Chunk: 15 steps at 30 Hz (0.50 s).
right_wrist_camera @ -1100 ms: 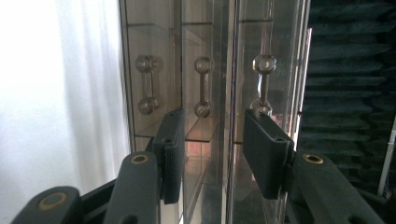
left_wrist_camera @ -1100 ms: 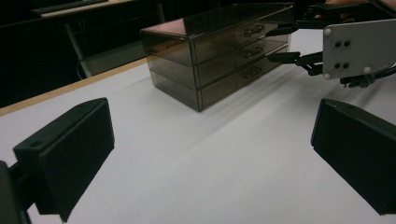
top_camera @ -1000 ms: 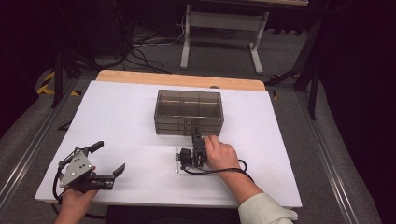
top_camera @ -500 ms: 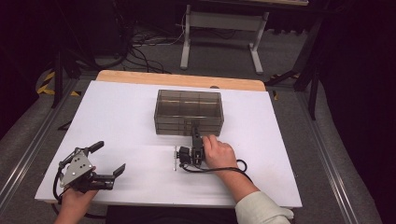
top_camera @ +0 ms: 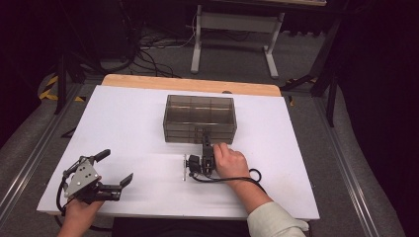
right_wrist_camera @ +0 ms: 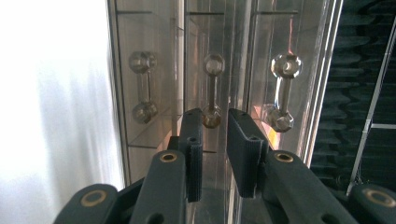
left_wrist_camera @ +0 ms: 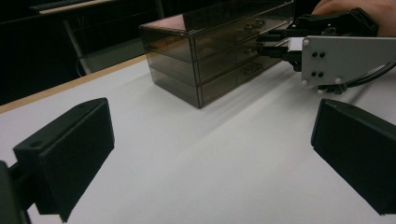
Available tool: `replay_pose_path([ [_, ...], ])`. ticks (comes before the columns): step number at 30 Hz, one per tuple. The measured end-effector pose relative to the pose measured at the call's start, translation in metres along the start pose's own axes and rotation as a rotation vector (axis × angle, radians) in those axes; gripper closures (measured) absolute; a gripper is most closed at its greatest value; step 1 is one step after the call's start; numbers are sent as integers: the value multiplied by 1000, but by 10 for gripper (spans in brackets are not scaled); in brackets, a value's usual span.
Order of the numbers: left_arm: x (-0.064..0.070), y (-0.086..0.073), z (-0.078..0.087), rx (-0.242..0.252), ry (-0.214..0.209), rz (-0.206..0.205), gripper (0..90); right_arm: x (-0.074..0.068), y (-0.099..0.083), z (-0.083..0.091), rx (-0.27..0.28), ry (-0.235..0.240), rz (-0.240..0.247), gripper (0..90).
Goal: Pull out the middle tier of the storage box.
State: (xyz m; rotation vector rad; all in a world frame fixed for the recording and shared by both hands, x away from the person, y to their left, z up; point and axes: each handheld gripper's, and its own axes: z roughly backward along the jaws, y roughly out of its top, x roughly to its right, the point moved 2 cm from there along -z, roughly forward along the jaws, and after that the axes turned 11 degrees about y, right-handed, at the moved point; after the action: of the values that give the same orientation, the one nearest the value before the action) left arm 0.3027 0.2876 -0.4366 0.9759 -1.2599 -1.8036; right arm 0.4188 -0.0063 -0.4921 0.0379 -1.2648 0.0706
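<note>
A smoky see-through drawer box (top_camera: 200,118) stands mid-table, with small clear handles on its drawer fronts (left_wrist_camera: 219,51). My right gripper (top_camera: 205,137), rolled onto its side, is pushed up against the box front. In the right gripper view its jaws (right_wrist_camera: 215,116) stand narrowly apart, closed around the lower knob of the middle drawer handle (right_wrist_camera: 213,88). Two more handles (right_wrist_camera: 142,86) (right_wrist_camera: 282,91) flank it. My left gripper (top_camera: 117,166) rests at the table's front left, wide open and holding nothing (left_wrist_camera: 210,154). From there the right gripper (left_wrist_camera: 268,44) shows at the box.
The white table top (top_camera: 128,123) has a wooden strip (top_camera: 188,85) along its far edge. A cable (top_camera: 249,177) trails from the right gripper near the front edge. Beyond the table are a metal stand (top_camera: 232,29) and floor cables (top_camera: 148,49).
The right gripper has edged slightly toward the box front. The left gripper has stayed where it was.
</note>
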Motion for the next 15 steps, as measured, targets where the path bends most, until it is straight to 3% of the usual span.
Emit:
replay_pose_path([
  [15, 0, 0, 0, -2, 0, -3, 3, 0, 3, -1, 5, 6, 6, 805],
])
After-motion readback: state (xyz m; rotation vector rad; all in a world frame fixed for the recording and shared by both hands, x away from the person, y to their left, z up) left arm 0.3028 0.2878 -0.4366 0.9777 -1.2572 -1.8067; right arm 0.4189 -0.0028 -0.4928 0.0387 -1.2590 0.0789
